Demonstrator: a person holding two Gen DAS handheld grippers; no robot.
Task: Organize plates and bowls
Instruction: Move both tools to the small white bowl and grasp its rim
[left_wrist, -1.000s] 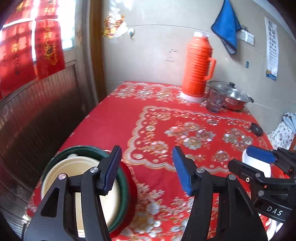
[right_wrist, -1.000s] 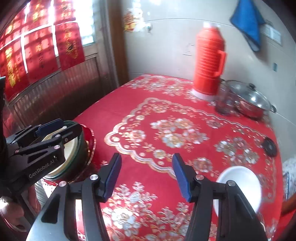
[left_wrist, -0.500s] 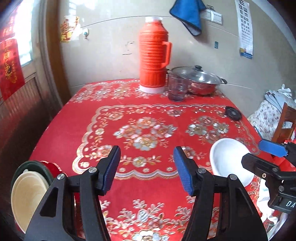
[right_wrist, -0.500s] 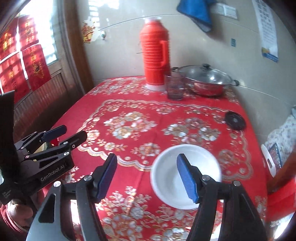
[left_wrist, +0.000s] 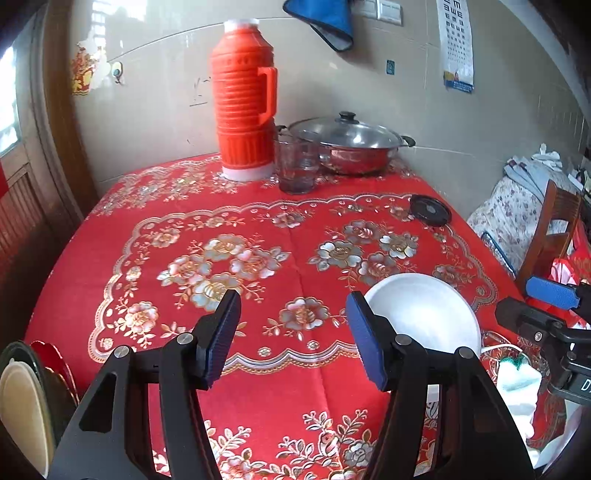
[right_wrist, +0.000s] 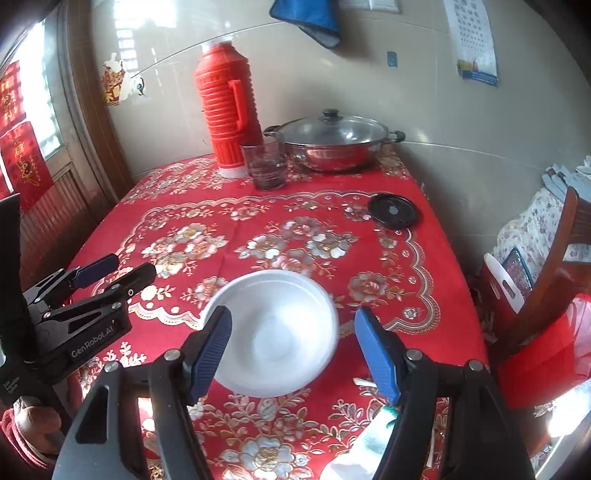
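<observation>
- Hovering over the red floral worktop, the left gripper is spread wide with nothing between its pads.
- The right gripper is spread too, with the white bowl framed between its fingers; contact cannot be judged.
- In the left wrist view that bowl is partly hidden by a finger.
- A stack of dishes is cut off at the worktop's left edge.
</observation>
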